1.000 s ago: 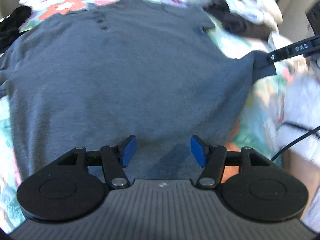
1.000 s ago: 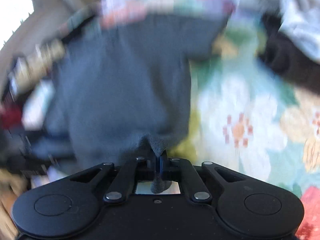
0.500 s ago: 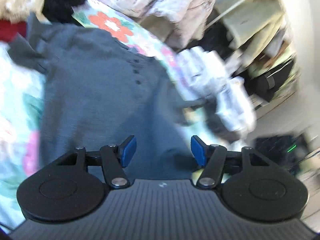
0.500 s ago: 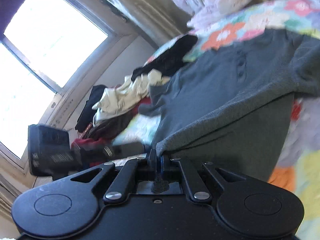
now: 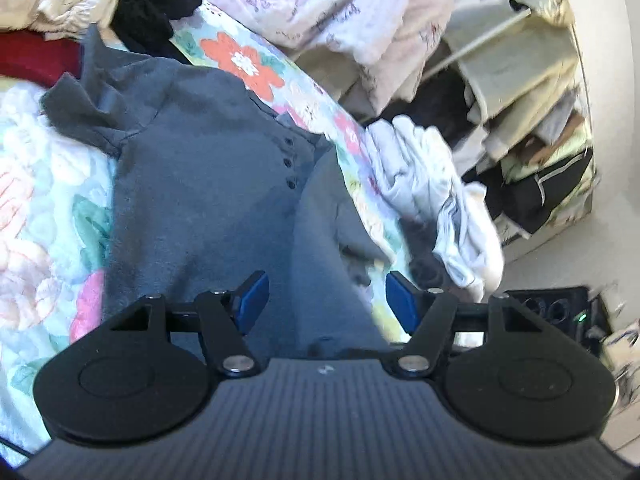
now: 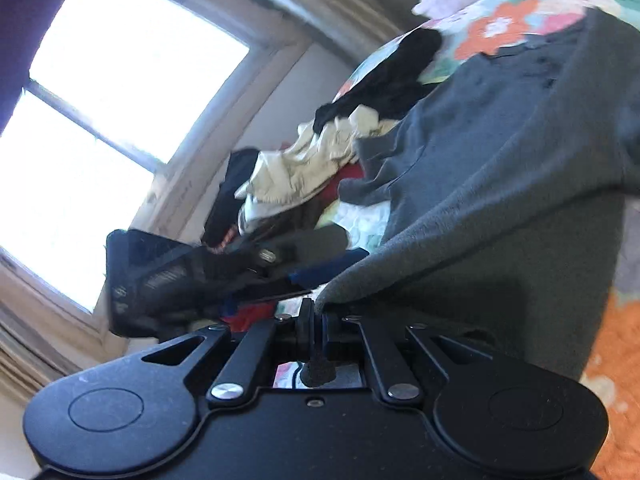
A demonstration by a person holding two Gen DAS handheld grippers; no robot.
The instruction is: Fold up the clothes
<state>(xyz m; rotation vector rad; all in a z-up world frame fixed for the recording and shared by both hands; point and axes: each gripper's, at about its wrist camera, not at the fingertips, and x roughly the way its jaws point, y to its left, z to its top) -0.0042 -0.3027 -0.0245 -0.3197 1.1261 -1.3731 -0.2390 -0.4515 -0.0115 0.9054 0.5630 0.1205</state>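
A grey-blue polo shirt (image 5: 200, 184) with three dark buttons lies on a floral bedspread (image 5: 44, 200). Its right side is folded over the middle. My left gripper (image 5: 323, 298) is open and empty, hovering just above the shirt's lower part. My right gripper (image 6: 316, 312) is shut on the shirt's edge (image 6: 460, 216) and holds it lifted, so the cloth drapes from the jaws toward the bed. The left gripper shows in the right wrist view (image 6: 192, 276) as a dark body to the left.
A pile of black, cream and red clothes (image 5: 80, 4) lies at the bed's far left. White clothes (image 5: 432, 184) hang at the bed's right edge. Pale bedding (image 5: 340, 0) is heaped behind. Cluttered shelves (image 5: 540, 120) stand at right. A bright window (image 6: 100, 120) is beyond the bed.
My right gripper has carried the shirt's side up and across, folding it over the body. My left gripper has swung so the shirt's collar and the room's right side now show.
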